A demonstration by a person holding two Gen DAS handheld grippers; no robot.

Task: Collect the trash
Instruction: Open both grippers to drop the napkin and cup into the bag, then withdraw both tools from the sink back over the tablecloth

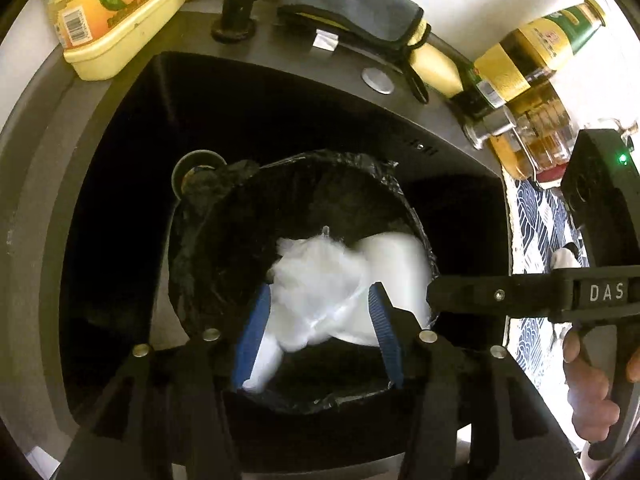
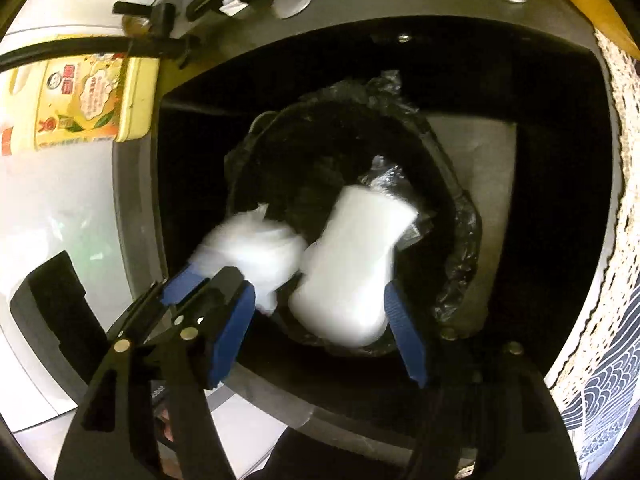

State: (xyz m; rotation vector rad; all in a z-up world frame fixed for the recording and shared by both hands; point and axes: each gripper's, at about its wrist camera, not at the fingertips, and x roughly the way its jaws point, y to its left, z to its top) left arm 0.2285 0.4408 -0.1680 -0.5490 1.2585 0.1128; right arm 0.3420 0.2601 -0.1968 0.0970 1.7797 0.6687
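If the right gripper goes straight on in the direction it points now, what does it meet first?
Most likely the white plastic cup, which lies blurred between the right gripper's open jaws, probably dropping. Behind it is the black-lined trash bin standing in the sink. Depth is unclear, so the cup may already be below the fingertips.

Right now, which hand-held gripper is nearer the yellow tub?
Left. The left hand-held gripper hangs over the bin's tub side; the right hand-held gripper is across, by the mat.

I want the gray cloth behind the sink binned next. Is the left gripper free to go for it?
Probably not yet: the left gripper has crumpled white trash between its fingers over the lined bin. The gray cloth itself lies uncovered.
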